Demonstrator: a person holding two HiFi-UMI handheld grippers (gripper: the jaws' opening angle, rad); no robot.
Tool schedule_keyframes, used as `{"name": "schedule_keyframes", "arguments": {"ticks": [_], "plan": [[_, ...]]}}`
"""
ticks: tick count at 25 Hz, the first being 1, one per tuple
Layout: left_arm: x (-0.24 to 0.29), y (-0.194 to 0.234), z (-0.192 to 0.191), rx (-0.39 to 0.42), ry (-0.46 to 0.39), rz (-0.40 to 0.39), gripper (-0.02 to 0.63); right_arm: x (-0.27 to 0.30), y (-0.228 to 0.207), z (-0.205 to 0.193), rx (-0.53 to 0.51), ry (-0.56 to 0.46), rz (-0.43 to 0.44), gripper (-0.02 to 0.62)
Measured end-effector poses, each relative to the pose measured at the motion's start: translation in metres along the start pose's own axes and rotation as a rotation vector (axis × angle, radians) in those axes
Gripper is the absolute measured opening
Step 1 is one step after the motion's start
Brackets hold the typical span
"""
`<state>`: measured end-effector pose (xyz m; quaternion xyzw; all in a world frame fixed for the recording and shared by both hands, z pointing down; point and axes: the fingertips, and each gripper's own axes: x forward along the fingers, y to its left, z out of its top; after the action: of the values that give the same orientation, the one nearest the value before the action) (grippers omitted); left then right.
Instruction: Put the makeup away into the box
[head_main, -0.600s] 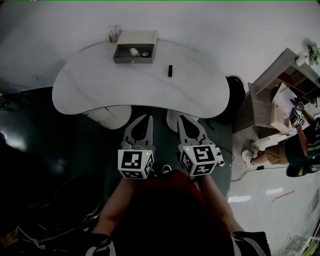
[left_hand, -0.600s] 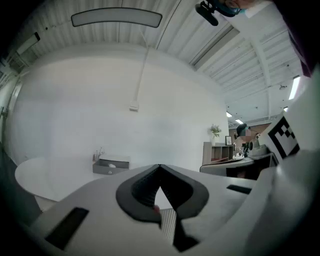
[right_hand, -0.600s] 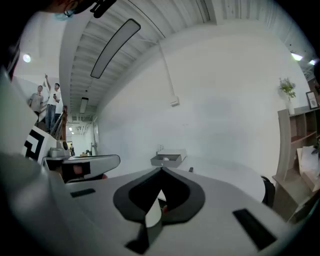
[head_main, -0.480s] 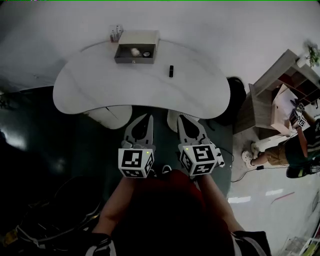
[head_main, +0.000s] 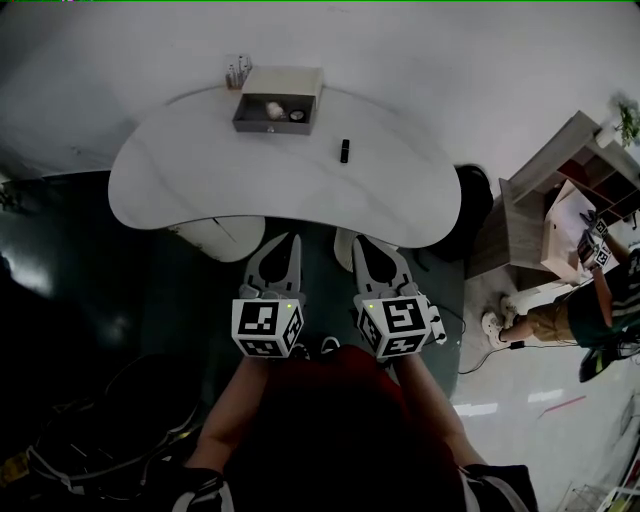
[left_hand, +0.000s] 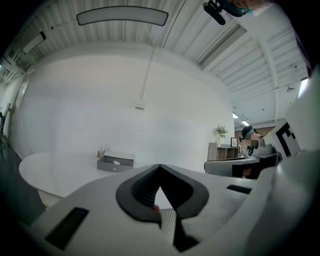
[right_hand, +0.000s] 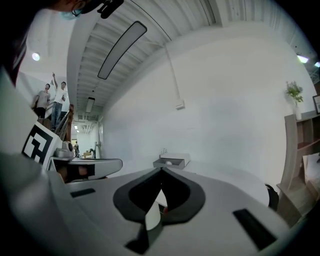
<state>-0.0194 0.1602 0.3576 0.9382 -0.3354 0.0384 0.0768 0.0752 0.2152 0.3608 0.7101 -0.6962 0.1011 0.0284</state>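
A grey open box stands at the far edge of the white curved table, with a pale round item and a small dark one inside. To the right of the box, a small black makeup stick lies on the table. My left gripper and right gripper hang side by side short of the table's near edge, well away from both. Both are shut with nothing between the jaws. The box shows far beyond the left gripper. It also shows as the box beyond the right gripper.
A small holder with tubes stands at the box's left. The table's white base lies just ahead of the grippers. A dark stool, a wooden shelf unit and a person are at the right. Cables lie at lower left.
The table and box have slid slightly down in the head view and both grippers a little to the left. Both jaws have stayed shut.
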Motion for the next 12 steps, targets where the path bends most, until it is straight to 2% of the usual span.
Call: {"name": "schedule_keyframes", "arguments": {"ticks": [4,12], "plan": [[0.001,-0.001,-0.002,0.006,-0.001,0.012,0.021,0.002,-0.004,0.000,-0.017,-0.009,-0.013,0.015],[0.004,-0.012,-0.001,0.019,-0.005,0.030,0.021,0.006,-0.021,0.003,0.017,-0.013,-0.004,0.015]]}}
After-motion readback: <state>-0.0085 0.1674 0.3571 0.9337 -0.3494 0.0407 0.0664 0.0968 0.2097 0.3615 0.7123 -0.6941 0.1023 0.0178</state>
